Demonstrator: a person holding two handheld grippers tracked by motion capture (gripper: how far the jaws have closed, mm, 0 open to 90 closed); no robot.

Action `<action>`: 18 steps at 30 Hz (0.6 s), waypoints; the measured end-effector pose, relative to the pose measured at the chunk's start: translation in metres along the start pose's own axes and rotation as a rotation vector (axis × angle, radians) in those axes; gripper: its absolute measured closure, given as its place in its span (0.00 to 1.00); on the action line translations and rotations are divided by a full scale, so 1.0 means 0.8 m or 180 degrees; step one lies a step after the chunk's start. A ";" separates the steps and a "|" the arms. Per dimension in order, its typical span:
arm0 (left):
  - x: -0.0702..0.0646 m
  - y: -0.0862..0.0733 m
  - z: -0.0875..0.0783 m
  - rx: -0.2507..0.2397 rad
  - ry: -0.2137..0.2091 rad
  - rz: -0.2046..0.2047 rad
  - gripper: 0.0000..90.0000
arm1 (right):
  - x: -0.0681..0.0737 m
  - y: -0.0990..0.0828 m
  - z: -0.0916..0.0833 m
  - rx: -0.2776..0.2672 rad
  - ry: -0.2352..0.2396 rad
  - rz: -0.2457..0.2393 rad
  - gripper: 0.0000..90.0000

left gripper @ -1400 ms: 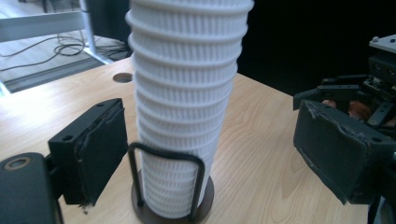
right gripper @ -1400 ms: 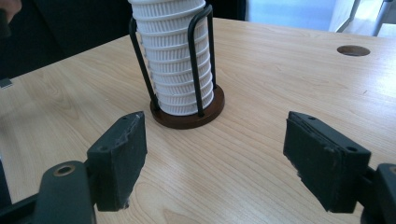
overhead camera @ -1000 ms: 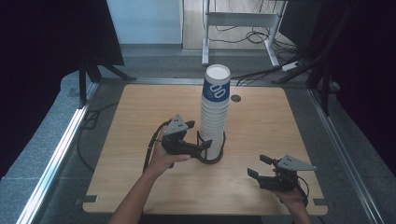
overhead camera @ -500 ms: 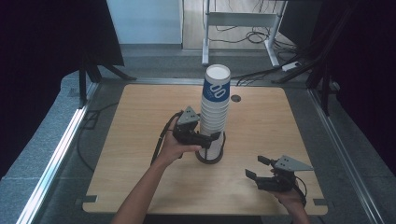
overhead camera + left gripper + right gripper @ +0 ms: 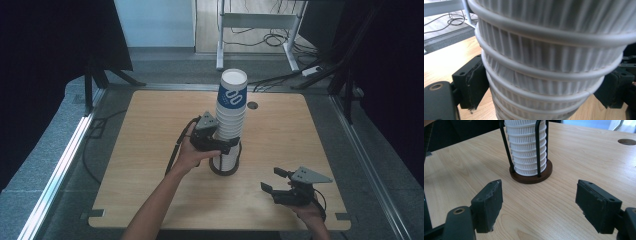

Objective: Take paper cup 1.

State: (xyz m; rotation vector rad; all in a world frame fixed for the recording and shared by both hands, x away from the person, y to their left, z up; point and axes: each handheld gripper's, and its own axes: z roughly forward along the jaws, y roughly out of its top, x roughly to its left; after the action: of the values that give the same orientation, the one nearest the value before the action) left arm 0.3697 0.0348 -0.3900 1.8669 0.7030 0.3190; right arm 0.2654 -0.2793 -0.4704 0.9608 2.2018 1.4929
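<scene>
A tall stack of white ribbed paper cups, the top one with a blue band, stands in a black wire holder with a round dark base at the table's middle. My left gripper reaches in from the left at the stack's lower part. Its jaws have just been closing with the stack between them, and both black pads lie against the cups' sides. My right gripper rests near the front right edge, open and empty, facing the stack and its base.
The wooden table has a small round hole behind the stack. Black cables trail from both grippers. A white desk frame and floor cables lie beyond the far edge, and dark screens stand at both sides.
My left gripper slid right until the stack's lower part sat between its jaws, which then drew in onto it. The right gripper stayed put.
</scene>
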 end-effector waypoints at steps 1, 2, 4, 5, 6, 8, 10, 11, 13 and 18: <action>0.000 0.000 0.000 0.0005 0.0000 -0.0002 0.13 | 0.000 0.000 0.000 0.0002 0.0002 0.0003 0.25; 0.000 0.000 0.000 0.0007 0.0004 0.0000 0.13 | 0.000 -0.001 0.001 -0.0001 0.0000 0.0003 0.25; 0.000 0.000 -0.001 0.0020 0.0005 0.0014 0.13 | 0.000 0.000 0.002 -0.0027 0.0019 0.0056 0.25; 0.000 0.000 -0.001 0.0020 0.0005 0.0014 0.13 | 0.000 0.000 0.002 -0.0027 0.0019 0.0056 0.25; 0.000 0.000 -0.001 0.0022 -0.0002 0.0022 0.13 | 0.000 0.002 0.002 -0.0055 0.0068 0.0079 0.25; 0.000 0.000 -0.001 0.0018 -0.0006 0.0026 0.13 | 0.000 0.003 0.003 -0.0064 0.0082 0.0087 0.25; 0.001 0.000 0.000 0.0004 -0.0012 0.0036 0.13 | -0.001 0.008 0.003 -0.0113 0.0165 0.0133 0.26; 0.001 0.000 0.000 0.0000 -0.0015 0.0036 0.13 | -0.001 0.011 0.004 -0.0128 0.0209 0.0148 0.26; 0.001 0.000 0.000 -0.0005 -0.0020 0.0038 0.13 | -0.002 0.017 0.006 -0.0142 0.0244 0.0151 0.26; 0.000 -0.002 -0.001 -0.0016 -0.0010 0.0045 0.13 | -0.002 0.046 0.012 -0.0201 0.0319 0.0070 0.27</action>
State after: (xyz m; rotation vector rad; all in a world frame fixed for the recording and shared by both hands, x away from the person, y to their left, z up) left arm 0.3690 0.0355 -0.3910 1.8679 0.6865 0.3266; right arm 0.2853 -0.2651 -0.4413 0.9115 2.2041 1.6439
